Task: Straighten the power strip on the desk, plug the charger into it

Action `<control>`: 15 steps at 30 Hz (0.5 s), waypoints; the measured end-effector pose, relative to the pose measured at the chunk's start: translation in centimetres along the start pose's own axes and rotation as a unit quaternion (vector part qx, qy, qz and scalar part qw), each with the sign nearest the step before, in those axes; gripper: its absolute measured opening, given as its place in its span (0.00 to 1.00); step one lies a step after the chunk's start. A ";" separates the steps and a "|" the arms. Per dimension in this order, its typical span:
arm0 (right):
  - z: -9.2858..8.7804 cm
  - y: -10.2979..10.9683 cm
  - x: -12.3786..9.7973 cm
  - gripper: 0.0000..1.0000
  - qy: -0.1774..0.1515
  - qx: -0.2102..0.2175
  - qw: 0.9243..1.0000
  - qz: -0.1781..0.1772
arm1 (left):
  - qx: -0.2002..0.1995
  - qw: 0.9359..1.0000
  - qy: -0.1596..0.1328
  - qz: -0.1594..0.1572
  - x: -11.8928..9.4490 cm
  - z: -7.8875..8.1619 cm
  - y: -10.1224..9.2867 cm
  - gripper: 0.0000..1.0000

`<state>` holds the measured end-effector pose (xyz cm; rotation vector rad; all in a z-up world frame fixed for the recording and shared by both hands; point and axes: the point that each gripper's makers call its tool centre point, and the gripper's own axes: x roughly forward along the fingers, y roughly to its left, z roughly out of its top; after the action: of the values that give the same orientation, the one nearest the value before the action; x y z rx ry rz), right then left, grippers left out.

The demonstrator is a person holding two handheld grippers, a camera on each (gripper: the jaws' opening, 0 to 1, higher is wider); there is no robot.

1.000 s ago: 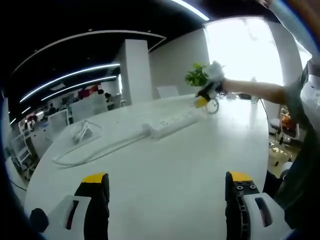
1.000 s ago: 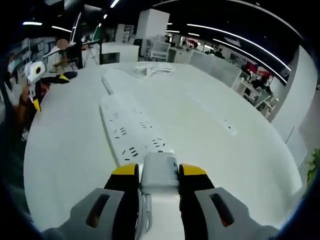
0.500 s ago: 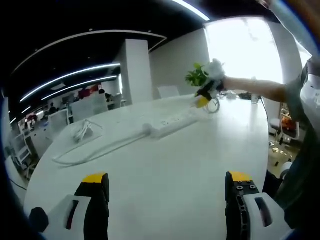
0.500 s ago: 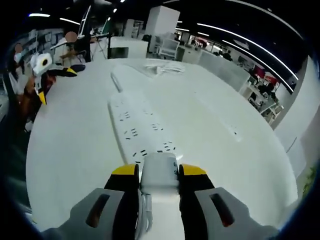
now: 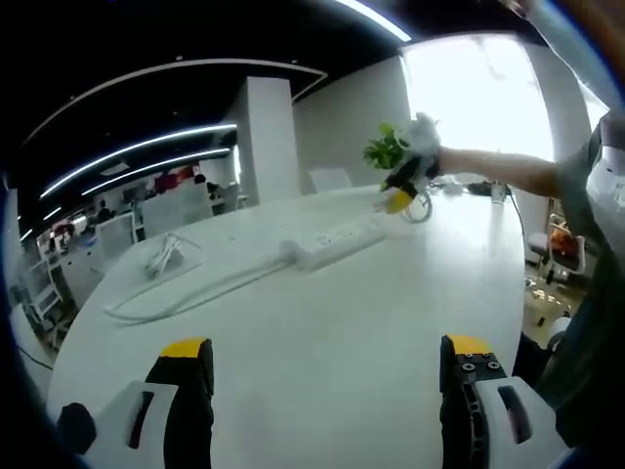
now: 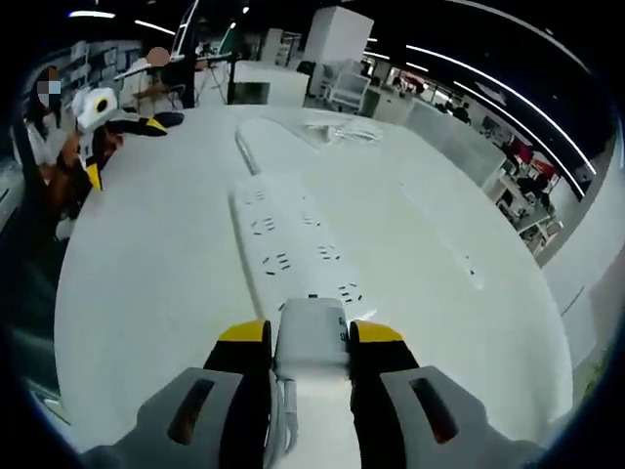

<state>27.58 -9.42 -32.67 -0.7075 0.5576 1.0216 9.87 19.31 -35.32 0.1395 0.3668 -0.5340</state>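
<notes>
The white desk (image 6: 146, 293) carries the long power strip (image 6: 283, 244), which lies flat; in the right gripper view its long axis runs straight away from the jaws toward its cable (image 5: 186, 293). The right gripper (image 6: 311, 337) clamps the white charger (image 6: 312, 337) just above the strip's near end. The left gripper (image 5: 327, 391) is spread wide, holding nothing, well apart from the strip.

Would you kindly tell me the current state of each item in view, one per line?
Charger: held between the right tongs, just short of the strip's near end, not plugged in.
Power strip: flat on the desk, every socket in sight empty.
Strip's cable: loose, curving across the desk.
Left tongs: open, holding nothing.
</notes>
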 end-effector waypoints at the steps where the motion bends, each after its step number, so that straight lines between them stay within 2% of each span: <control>1: 0.0 0.1 0.0 0.28 0.000 0.000 1.000 0.001 | 0.000 1.000 0.000 0.000 0.0 0.0 0.0 1.00; 15: -0.6 0.4 0.7 0.28 0.029 -0.029 0.999 0.008 | -0.004 1.000 0.000 0.003 -0.2 -0.2 0.3 1.00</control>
<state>27.47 -9.37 -33.64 -0.7864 0.5863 1.0389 9.81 19.69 -35.46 0.1333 0.3675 -0.5265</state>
